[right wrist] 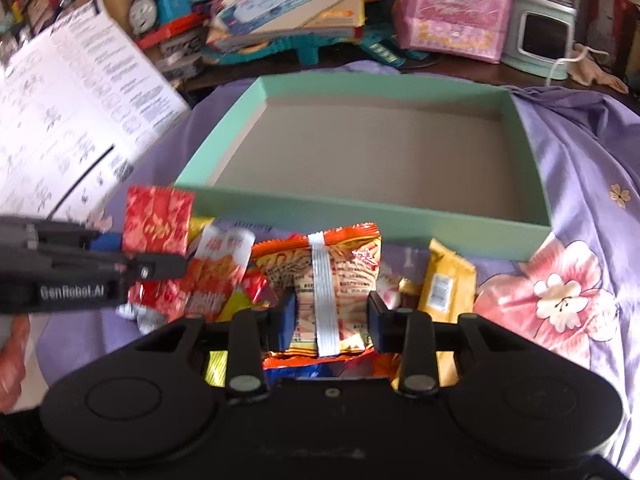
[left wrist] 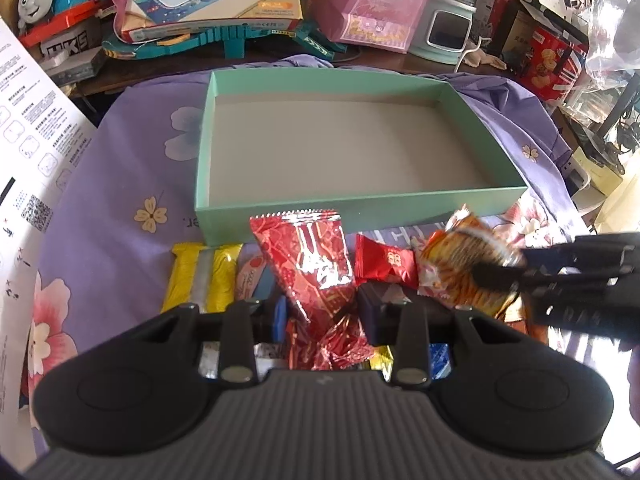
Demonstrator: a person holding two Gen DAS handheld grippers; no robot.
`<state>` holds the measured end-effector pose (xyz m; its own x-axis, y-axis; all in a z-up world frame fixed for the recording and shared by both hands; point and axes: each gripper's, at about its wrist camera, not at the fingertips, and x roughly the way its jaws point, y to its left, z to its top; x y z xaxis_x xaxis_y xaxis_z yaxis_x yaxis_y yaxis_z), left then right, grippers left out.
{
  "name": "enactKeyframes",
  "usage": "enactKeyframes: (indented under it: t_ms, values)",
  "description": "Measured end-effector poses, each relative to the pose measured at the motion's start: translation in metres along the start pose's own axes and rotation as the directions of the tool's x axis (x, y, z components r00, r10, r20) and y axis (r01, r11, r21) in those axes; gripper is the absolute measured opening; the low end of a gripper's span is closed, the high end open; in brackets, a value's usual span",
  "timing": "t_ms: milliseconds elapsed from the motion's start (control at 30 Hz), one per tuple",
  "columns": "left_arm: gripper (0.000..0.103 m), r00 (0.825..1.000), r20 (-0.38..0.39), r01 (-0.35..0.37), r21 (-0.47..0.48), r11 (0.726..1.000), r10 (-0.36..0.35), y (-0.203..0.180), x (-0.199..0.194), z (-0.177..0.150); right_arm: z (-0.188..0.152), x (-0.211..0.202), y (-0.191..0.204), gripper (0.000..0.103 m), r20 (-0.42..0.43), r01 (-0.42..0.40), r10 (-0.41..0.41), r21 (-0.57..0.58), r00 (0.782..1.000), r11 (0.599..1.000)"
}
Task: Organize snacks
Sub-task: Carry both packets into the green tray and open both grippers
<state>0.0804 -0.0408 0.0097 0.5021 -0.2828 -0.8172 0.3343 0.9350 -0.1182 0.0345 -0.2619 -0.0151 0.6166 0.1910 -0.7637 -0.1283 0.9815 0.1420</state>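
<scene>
An empty mint-green box (left wrist: pixel 360 210) (right wrist: pixel 400 220) lies on a purple flowered cloth (left wrist: pixel 120 168), with a heap of snack packets in front of it. In the left wrist view my left gripper (left wrist: pixel 325 308) is shut on a red foil packet (left wrist: pixel 308 256), which stands up between the fingers. My right gripper (right wrist: pixel 332 314) is shut on an orange packet (right wrist: pixel 340 258) with a white back seam. Each gripper also shows in the other's view: the right gripper (left wrist: pixel 494 272) pinching the orange packet (left wrist: pixel 456 260), the left gripper (right wrist: pixel 172 266) pinching the red packet (right wrist: pixel 156 216).
Loose snacks lie around: a yellow packet (left wrist: pixel 204 276), a small red candy (left wrist: pixel 382 262), another yellow packet (right wrist: pixel 444 280), a white-and-red packet (right wrist: pixel 218 268). A white printed sheet (left wrist: pixel 24 140) leans at the left. Toys, boxes and a pink bag (left wrist: pixel 376 4) crowd the back edge.
</scene>
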Motion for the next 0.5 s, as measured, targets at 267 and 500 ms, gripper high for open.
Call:
enactKeyframes:
  t_ms: [267, 500]
  values:
    - [0.035, 0.998, 0.04, 0.042, 0.056, 0.998, -0.044, -0.018, 0.015, 0.058, 0.047, -0.001, -0.043, 0.035, 0.069, 0.069, -0.075, 0.085, 0.995, 0.994]
    - [0.035, 0.997, 0.021, 0.074, 0.104, 0.992, -0.077, -0.05, 0.074, 0.133, 0.099, 0.032, -0.09, 0.035, 0.077, 0.13, -0.144, 0.16, 0.987, 0.979]
